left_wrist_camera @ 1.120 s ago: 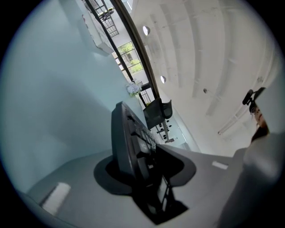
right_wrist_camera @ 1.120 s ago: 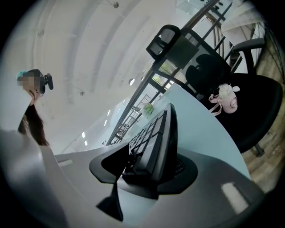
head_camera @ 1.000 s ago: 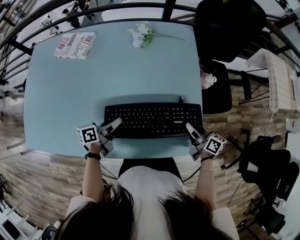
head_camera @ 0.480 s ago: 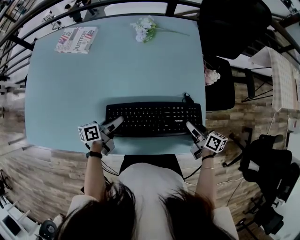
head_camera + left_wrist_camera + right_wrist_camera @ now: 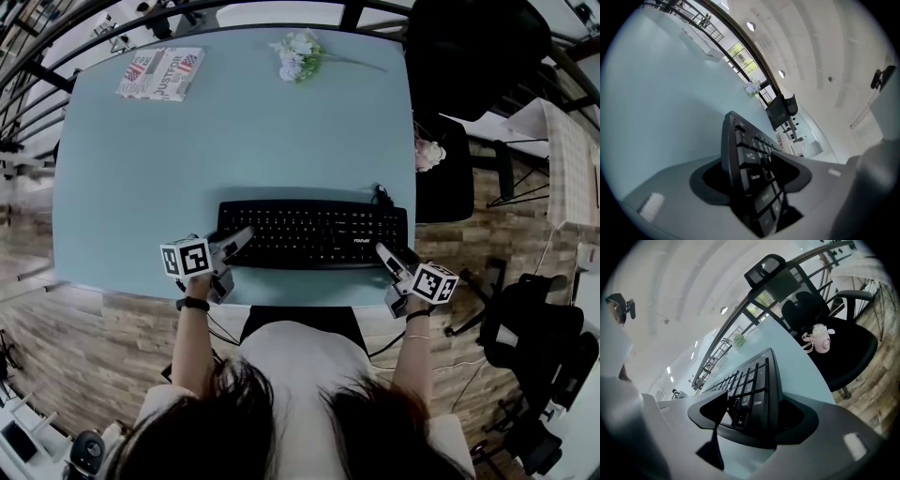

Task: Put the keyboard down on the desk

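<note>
Releasing: left gripper (image 5: 239, 242) and right gripper (image 5: 386, 255) have just been opening their jaws, each loose around one keyboard (image 5: 314, 234) end | keyboard lies flat on the pale desk (image 5: 234, 141) between them; only withdrawing seems left | far beyond the jaws: book (image 5: 161, 72), flowers (image 5: 298, 56), black chair (image 5: 469, 47)

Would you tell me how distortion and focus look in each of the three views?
Head view: fisheye bows the desk edges, evenly lit, sharp. Left gripper view: dark round vignette, nearest keyboard keys soft. Right gripper view: same vignette, key labels legible.
</note>
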A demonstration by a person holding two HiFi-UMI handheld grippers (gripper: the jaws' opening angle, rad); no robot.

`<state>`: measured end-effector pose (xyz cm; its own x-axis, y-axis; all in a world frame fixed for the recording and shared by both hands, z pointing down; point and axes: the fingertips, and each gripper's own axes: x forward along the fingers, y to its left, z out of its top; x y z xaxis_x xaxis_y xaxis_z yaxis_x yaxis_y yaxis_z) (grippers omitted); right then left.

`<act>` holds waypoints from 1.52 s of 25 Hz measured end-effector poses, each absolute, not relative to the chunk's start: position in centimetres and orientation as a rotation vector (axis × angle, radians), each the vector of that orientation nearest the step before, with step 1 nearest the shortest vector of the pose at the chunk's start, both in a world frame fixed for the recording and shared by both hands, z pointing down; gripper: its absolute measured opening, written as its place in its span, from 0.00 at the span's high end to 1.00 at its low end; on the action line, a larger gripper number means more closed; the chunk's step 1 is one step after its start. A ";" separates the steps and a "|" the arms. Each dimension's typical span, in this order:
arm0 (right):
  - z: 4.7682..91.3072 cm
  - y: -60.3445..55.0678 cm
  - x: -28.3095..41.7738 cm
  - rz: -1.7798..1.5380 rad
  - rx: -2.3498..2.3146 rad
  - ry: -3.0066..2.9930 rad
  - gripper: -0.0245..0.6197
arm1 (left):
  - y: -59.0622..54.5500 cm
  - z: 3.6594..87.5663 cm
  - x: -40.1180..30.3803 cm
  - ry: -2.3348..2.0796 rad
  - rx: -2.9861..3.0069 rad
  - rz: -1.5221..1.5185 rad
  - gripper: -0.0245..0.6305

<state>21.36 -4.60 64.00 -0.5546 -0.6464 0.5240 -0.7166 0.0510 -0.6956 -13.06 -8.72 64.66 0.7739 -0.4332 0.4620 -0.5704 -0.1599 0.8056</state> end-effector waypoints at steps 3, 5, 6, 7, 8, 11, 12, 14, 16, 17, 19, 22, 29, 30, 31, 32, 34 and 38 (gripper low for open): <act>64.3 -4.6 21.3 1.519 1.451 -2.197 0.50 | -8.7 65.0 -13.5 -0.821 1.794 0.196 0.49; 64.3 -4.5 21.4 1.514 1.454 -2.194 0.50 | -8.6 65.0 -13.5 -0.829 1.795 0.206 0.48; 64.3 -4.5 21.4 1.513 1.456 -2.194 0.50 | -8.6 65.1 -13.6 -0.835 1.798 0.208 0.48; 64.3 -4.4 21.4 1.511 1.457 -2.194 0.50 | -8.7 65.1 -13.7 -0.846 1.802 0.212 0.48; 64.3 -4.5 21.4 1.508 1.457 -2.193 0.50 | -8.8 65.1 -13.9 -0.856 1.805 0.217 0.48; 64.3 -4.4 21.4 1.497 1.462 -2.189 0.50 | -8.6 65.0 -13.7 -0.851 1.792 0.223 0.47; 64.3 -4.4 21.3 1.494 1.466 -2.186 0.49 | -8.6 65.0 -13.6 -0.851 1.789 0.228 0.47; 64.4 -4.5 21.4 1.487 1.476 -2.175 0.49 | -8.6 65.1 -13.7 -0.863 1.782 0.242 0.46; 64.4 -4.5 21.5 1.477 1.490 -2.158 0.48 | -8.6 65.2 -13.7 -0.880 1.776 0.257 0.45; 64.5 -4.4 21.6 1.471 1.497 -2.148 0.48 | -8.6 65.3 -13.7 -0.889 1.775 0.263 0.45; 64.6 -4.4 21.7 1.459 1.510 -2.128 0.47 | -8.7 65.3 -13.7 -0.908 1.775 0.272 0.44; 64.7 -4.4 21.8 1.438 1.527 -2.104 0.46 | -8.9 65.3 -13.9 -0.941 1.782 0.289 0.42; 64.8 -4.3 22.0 1.382 1.560 -2.080 0.45 | -9.0 65.3 -14.4 -1.030 1.787 0.331 0.39; 64.8 -4.2 22.1 1.365 1.567 -2.074 0.45 | -9.0 65.4 -14.6 -1.056 1.791 0.358 0.36; 64.8 -4.1 22.3 1.342 1.580 -2.063 0.45 | -8.9 65.5 -14.8 -1.075 1.795 0.382 0.36; 64.8 -4.0 22.6 1.312 1.601 -2.046 0.45 | -8.9 65.6 -15.0 -1.085 1.801 0.396 0.36; 64.8 -3.9 23.4 1.227 1.647 -2.004 0.45 | -8.8 65.6 -15.0 -1.095 1.815 0.403 0.36; 64.7 -3.9 23.4 1.173 1.638 -1.999 0.45 | -8.7 65.8 -15.2 -1.140 1.847 0.410 0.36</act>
